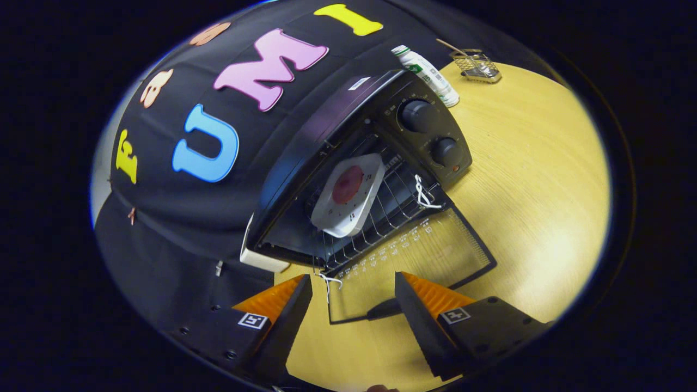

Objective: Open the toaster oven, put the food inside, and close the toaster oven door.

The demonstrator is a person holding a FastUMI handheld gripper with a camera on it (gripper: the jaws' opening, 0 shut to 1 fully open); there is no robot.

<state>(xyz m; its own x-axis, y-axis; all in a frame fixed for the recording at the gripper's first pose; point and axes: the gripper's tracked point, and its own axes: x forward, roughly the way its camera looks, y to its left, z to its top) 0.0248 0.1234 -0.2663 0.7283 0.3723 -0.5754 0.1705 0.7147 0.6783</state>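
Fingers of your gripper [354, 305] stand spread apart with nothing between them but bare tabletop and the near edge of the oven door; neither finger presses on anything.

Just ahead of them lies the glass door [414, 256] of the toaster oven [326, 141], dropped fully open and lying flat over the wooden table [533, 179]. Its dark handle [384, 309] sits at the door's near edge, just inside your right finger (whether the finger touches it, you cannot tell from this angle). A white string [328, 286] hangs off the near left corner of the door, close to your left finger, and another bit of white string [422, 193] is knotted at the right hinge side.

Beyond the door, the oven cavity is open toward you. On the wire rack [389, 209] inside it rests a white square plate [348, 195] carrying the food [347, 184], a round reddish-brown piece at the plate's middle. The plate sits well inside the opening, slightly left of the rack's centre.

To the right of the cavity, the oven's control panel holds two dark knobs [418, 115], one farther and one nearer.

Farther off, past the oven's right side, a white bottle with a green label [430, 73] lies against the oven's back corner, and a small wire basket [476, 66] stands on the table to its right, apart from it.
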